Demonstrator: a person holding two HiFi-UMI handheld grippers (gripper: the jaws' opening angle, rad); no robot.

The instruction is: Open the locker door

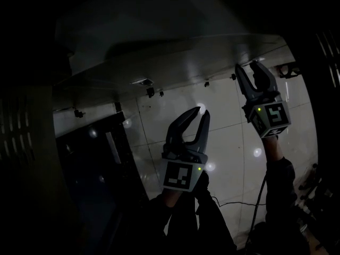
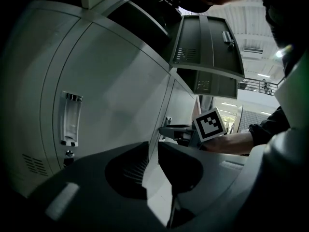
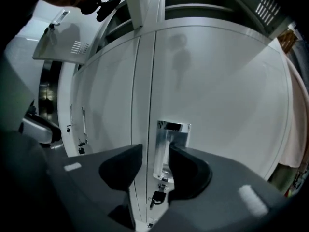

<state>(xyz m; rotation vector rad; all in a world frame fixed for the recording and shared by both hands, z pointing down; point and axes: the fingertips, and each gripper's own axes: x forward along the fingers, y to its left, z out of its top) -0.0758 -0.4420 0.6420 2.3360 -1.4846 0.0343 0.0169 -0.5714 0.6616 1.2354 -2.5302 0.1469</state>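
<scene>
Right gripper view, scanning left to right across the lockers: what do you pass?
open vented locker door → slim handle on a closed neighbouring door → recessed handle, lined up between the open jaws of the right gripper

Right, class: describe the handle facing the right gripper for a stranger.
Start at the wall of pale lockers. On the closed door ahead is a shiny recessed handle, a black key hanging below. The right gripper frames it alone between open jaws; other handles sit far left.
</scene>
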